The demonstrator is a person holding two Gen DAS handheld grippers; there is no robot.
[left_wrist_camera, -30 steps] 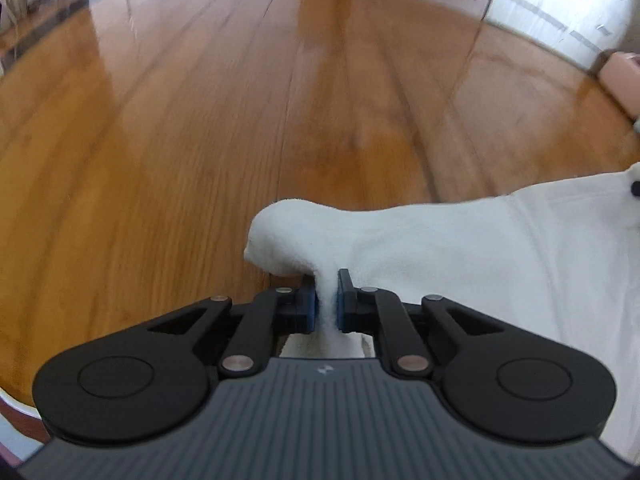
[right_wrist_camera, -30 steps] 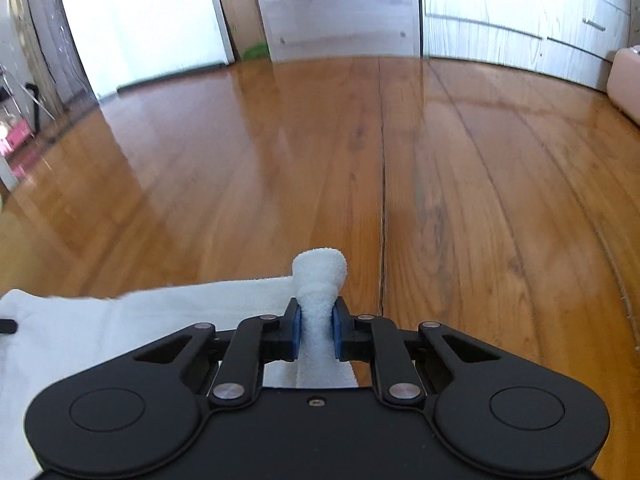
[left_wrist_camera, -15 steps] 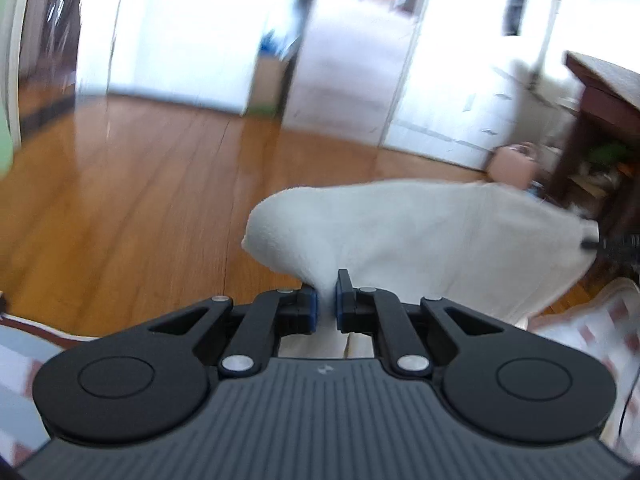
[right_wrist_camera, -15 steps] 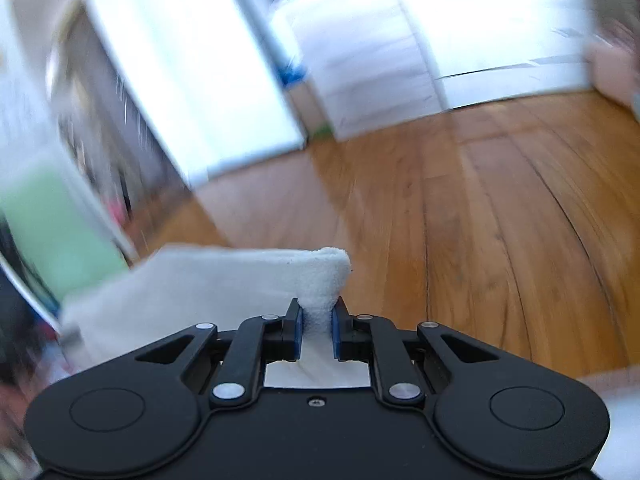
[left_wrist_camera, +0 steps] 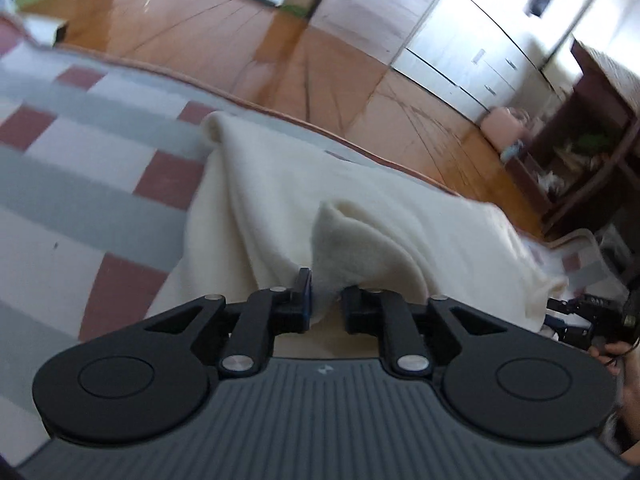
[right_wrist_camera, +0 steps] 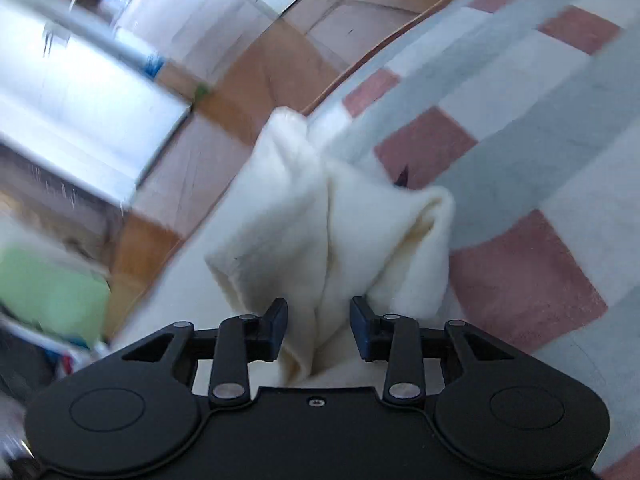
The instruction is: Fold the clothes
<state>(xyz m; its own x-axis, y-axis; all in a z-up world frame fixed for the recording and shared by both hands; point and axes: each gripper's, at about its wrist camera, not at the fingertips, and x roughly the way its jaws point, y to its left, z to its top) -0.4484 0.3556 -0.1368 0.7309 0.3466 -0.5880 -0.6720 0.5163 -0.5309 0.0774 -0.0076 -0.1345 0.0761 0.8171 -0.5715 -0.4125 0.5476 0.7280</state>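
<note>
My right view's room (right_wrist_camera: 80, 92) is motion-blurred; my gripper bodies hide the cloth's (left_wrist_camera: 280, 200) near edge.

We see a cream-white, fleecy garment (left_wrist_camera: 280, 200) lying on a checked bedcover (left_wrist_camera: 100, 128) of grey, white and dull red squares, close to its edge. It is loosely spread, with soft creases running along it. One corner stands up in a rounded peak, doubled over itself. From the right wrist view the cloth (right_wrist_camera: 320, 220) bunches into thick upright folds.
</note>
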